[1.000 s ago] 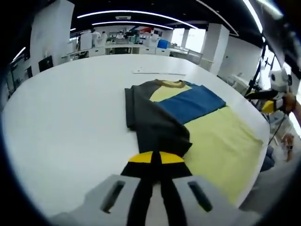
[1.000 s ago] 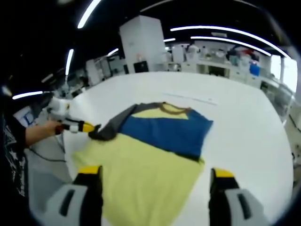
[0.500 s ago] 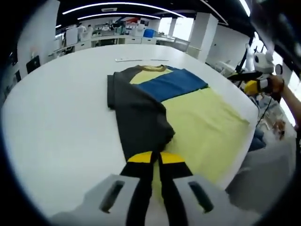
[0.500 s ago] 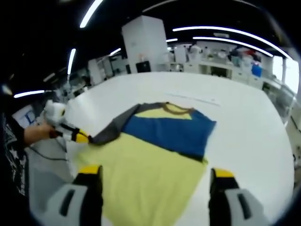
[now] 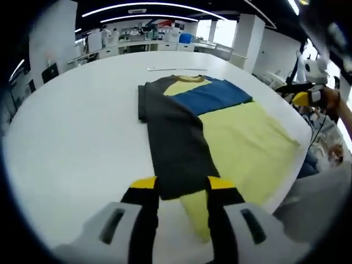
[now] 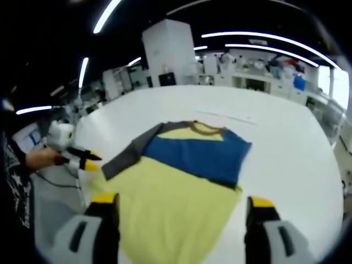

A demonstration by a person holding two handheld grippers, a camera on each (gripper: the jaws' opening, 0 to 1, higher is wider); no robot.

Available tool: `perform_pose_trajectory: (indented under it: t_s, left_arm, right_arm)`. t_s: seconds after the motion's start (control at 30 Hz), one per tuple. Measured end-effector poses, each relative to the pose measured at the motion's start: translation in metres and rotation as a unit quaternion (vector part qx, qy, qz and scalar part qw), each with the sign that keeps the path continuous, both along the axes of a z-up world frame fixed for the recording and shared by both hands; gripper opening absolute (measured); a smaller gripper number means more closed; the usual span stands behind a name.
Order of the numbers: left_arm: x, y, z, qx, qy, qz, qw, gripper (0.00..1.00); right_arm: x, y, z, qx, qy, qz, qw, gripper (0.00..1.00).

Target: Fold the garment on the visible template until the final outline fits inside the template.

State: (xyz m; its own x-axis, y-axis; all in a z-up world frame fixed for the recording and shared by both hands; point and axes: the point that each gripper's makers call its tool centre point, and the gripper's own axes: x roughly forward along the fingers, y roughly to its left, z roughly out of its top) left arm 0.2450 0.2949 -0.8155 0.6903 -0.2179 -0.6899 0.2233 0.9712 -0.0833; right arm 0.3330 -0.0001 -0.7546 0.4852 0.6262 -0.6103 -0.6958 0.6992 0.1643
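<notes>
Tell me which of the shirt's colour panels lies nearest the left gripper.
The dark grey panel: its end lies between the left gripper's open jaws, while the blue sits farthest, by the collar.

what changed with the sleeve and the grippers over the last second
The left gripper let go of the dark grey sleeve: its fingers, pinched shut on the cuff before, are now spread apart, and the sleeve lies stretched flat on the white table. The right gripper stayed open above the shirt's yellow hem. The blue chest band lies as before.

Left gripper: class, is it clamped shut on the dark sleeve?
No: the left gripper has its jaws spread open, with the dark sleeve lying flat between them.
</notes>
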Motion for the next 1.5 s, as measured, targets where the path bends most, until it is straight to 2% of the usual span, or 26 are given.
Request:
perform_pose_trajectory:
  t_s: [0.13, 0.4, 0.53, 0.57, 0.7, 0.83, 0.9, 1.03, 1.3, 1.5]
  left_arm:
    - [-0.001, 0.009, -0.004, 0.001, 0.009, 0.023, 0.9997, 0.32]
    - [-0.004, 0.008, -0.021, -0.012, 0.028, 0.036, 0.9989, 0.27]
    - [-0.007, 0.006, -0.028, -0.013, 0.043, 0.027, 0.9986, 0.24]
    - [-0.004, 0.007, -0.026, -0.012, 0.033, 0.027, 0.9990, 0.24]
    - [-0.004, 0.007, -0.026, -0.021, 0.044, 0.027, 0.9984, 0.15]
    - [-0.005, 0.008, -0.025, -0.016, 0.041, 0.037, 0.9983, 0.10]
    - [-0.006, 0.011, -0.025, -0.020, 0.043, 0.049, 0.9977, 0.00]
    - [-0.007, 0.020, -0.020, -0.021, 0.039, 0.059, 0.9973, 0.00]
    - [-0.006, 0.022, -0.008, -0.030, 0.026, 0.060, 0.9974, 0.00]
    - [-0.003, 0.042, 0.006, -0.015, 0.015, 0.072, 0.9972, 0.00]
  right_arm:
    - [-0.003, 0.001, 0.001, 0.000, -0.002, 0.003, 1.0000, 0.97]
    - [-0.005, 0.000, 0.005, 0.002, -0.008, 0.007, 0.9999, 0.99]
    - [-0.005, -0.002, 0.004, -0.001, -0.005, 0.005, 1.0000, 0.99]
    - [-0.006, -0.002, 0.004, -0.001, -0.005, 0.005, 1.0000, 0.99]
    - [-0.007, -0.005, 0.003, -0.003, -0.003, 0.000, 1.0000, 0.99]
    - [-0.007, -0.006, 0.002, 0.000, -0.001, -0.008, 1.0000, 0.99]
    - [-0.008, -0.005, 0.002, 0.001, 0.000, -0.008, 1.0000, 0.99]
    - [-0.010, -0.003, 0.001, 0.000, 0.001, -0.003, 1.0000, 0.99]
    - [-0.010, -0.004, 0.001, 0.000, 0.002, -0.004, 1.0000, 0.99]
    - [-0.011, -0.004, 0.000, -0.001, 0.002, -0.003, 1.0000, 0.99]
